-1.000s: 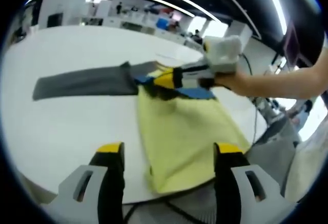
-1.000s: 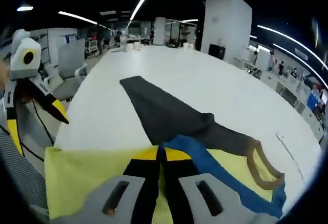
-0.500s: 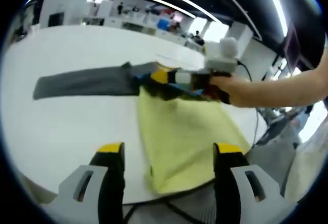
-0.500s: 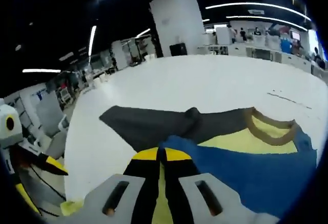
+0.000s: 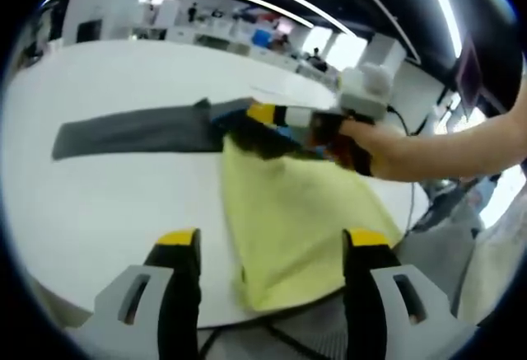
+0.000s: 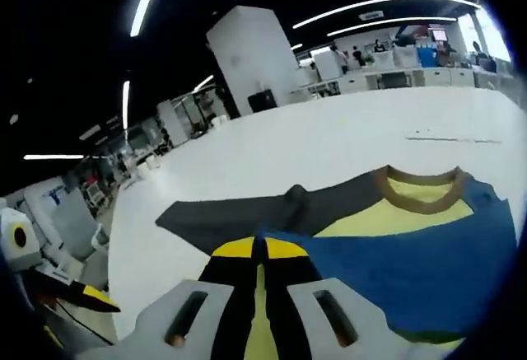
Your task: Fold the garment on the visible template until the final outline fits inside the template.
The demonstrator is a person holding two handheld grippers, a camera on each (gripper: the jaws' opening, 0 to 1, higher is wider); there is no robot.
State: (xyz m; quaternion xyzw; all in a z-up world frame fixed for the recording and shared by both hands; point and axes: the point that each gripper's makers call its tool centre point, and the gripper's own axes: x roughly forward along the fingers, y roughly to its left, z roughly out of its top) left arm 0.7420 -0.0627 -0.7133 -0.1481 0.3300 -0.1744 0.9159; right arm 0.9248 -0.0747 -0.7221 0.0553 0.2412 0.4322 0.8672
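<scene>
Two jaws of the right gripper (image 6: 259, 249) are pressed together, pinching the garment (image 6: 412, 253) at its blue part; the yellow body and brown collar spread toward 3 o'clock, a dark grey sleeve toward 10 o'clock. The left gripper (image 5: 270, 240) is released, jaws wide apart above the yellow hem at 6 o'clock. Everything lies on the white table (image 5: 107, 187).

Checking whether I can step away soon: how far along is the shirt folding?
Early. The right gripper is shut on a blue part of the shirt, carrying it over the yellow body. The left gripper is open, holding nothing. The grey sleeve lies spread on the table, unfolded. No template outline is discernible.
</scene>
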